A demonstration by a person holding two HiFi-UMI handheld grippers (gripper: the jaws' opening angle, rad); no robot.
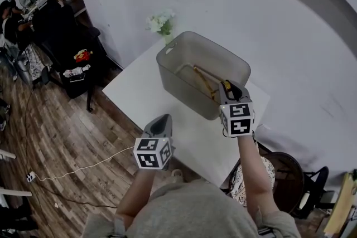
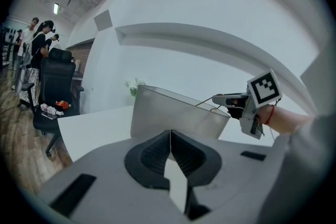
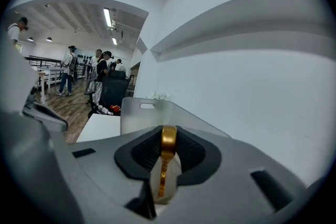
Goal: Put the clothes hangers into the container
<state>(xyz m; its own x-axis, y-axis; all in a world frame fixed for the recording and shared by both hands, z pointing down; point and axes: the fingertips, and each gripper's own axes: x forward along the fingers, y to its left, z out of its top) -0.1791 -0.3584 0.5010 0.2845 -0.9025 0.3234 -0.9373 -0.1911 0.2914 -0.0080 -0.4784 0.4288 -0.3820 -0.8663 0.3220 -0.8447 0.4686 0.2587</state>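
Note:
A grey see-through container point(image 1: 167, 58) stands on the white table point(image 1: 136, 95), and golden hangers point(image 1: 203, 79) lie inside it. My right gripper point(image 1: 228, 88) hangs at the container's near right rim. In the right gripper view a golden hanger point(image 3: 168, 140) sits between its pads, which press on it from both sides, with the container point(image 3: 140, 115) just behind. My left gripper point(image 1: 162, 121) hovers over the table in front of the container, shut with nothing in it. The left gripper view shows its closed jaws before the container wall point(image 2: 173, 113) and the right gripper point(image 2: 231, 101) at the rim.
A small vase of white flowers point(image 1: 161, 24) stands behind the container, by the wall. A black office chair point(image 1: 70, 44) and several people are at the far left. A white cable point(image 1: 72, 170) runs over the wooden floor. A dark round seat point(image 1: 285, 174) is near my right elbow.

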